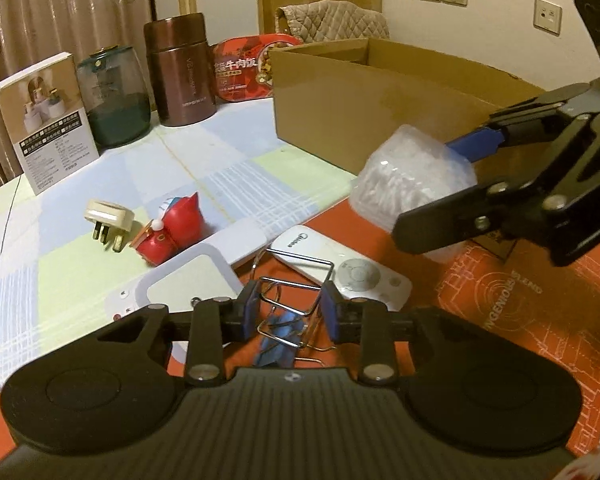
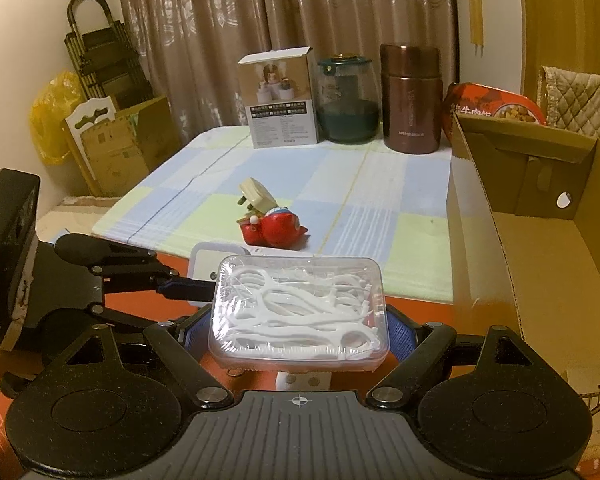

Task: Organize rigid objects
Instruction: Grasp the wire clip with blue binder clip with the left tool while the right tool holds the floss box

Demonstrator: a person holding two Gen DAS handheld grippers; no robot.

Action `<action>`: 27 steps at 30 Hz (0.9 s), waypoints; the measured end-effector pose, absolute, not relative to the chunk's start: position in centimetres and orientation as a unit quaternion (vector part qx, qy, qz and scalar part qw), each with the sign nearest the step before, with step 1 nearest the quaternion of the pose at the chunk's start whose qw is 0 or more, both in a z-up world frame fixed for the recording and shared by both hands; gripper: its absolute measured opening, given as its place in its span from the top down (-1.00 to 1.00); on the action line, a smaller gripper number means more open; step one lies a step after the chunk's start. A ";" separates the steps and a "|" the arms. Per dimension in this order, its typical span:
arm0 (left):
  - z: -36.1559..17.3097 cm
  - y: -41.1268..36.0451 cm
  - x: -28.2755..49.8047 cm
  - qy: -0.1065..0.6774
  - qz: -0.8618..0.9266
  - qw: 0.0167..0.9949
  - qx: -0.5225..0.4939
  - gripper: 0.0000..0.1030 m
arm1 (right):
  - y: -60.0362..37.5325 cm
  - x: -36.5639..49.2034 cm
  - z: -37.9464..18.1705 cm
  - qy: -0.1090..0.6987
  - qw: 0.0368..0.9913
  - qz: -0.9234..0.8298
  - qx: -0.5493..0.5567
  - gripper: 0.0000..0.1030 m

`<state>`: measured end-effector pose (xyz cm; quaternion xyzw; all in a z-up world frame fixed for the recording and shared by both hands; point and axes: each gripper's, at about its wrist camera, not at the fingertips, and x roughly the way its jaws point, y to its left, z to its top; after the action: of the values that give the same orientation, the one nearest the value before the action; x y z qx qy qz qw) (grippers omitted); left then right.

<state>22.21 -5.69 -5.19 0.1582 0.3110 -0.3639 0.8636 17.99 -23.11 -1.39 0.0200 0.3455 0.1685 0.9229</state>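
While right tongs [image 2: 300, 328] clasp clear floss-pick box [image 2: 300, 312], left tongs [image 1: 286, 312] clenched on binder clips [image 1: 280, 328], cardboard box [image 2: 540, 240] alongside.

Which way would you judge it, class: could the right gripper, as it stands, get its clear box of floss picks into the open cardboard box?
Probably yes. The right gripper grips the floss pick box clear of the table, and the cardboard box stands open-topped just beside it with nothing between them.

Cardboard box [image 2: 540, 216] open on top, seemingly empty; remote [image 1: 340, 268] crowds L fingers [image 1: 246, 312].
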 end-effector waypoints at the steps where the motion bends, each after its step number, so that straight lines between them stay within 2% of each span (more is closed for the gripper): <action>1: -5.1 -5.8 22.0 0.314 -0.364 0.863 0.158 0.51 | -23.2 17.9 -1.4 0.345 0.923 0.168 0.021 -0.60; 2: -4.9 -5.9 21.6 0.318 -0.362 0.862 0.158 0.62 | -23.3 17.8 -1.3 0.345 0.923 0.168 0.023 -0.60; 3: -4.8 -5.8 21.2 0.320 -0.360 0.862 0.160 0.99 | -23.3 17.7 -1.2 0.344 0.924 0.167 0.024 -0.60; 11: -4.9 -3.9 16.8 0.329 -0.341 0.866 0.160 0.98 | -23.4 17.0 -0.7 0.341 0.923 0.173 0.028 -0.60; 13: -5.1 -3.5 16.5 0.324 -0.329 0.874 0.154 0.87 | -23.3 16.9 -0.6 0.340 0.924 0.175 0.027 -0.60; 14: -5.1 -3.4 16.6 0.320 -0.325 0.877 0.151 0.73 | -23.3 16.8 -0.6 0.339 0.924 0.175 0.027 -0.60; 15: -5.2 -3.5 16.6 0.316 -0.316 0.882 0.152 0.45 | -23.2 16.7 -0.5 0.338 0.924 0.176 0.027 -0.60; 20: -5.5 -4.4 18.5 0.300 -0.311 0.890 0.146 0.02 | -23.2 16.8 -0.7 0.341 0.924 0.172 0.026 -0.60; 26: -6.9 -6.8 19.4 0.298 -0.334 0.870 0.205 0.02 | -23.3 17.2 -1.1 0.346 0.922 0.171 0.024 -0.60; 27: -7.1 -7.0 19.4 0.301 -0.334 0.868 0.212 0.07 | -23.3 17.3 -1.1 0.346 0.922 0.171 0.024 -0.60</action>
<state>19.36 -7.02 -7.14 0.2123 0.3005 -0.3341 0.8678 17.28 -23.34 -1.14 0.0237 0.3463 0.1709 0.9221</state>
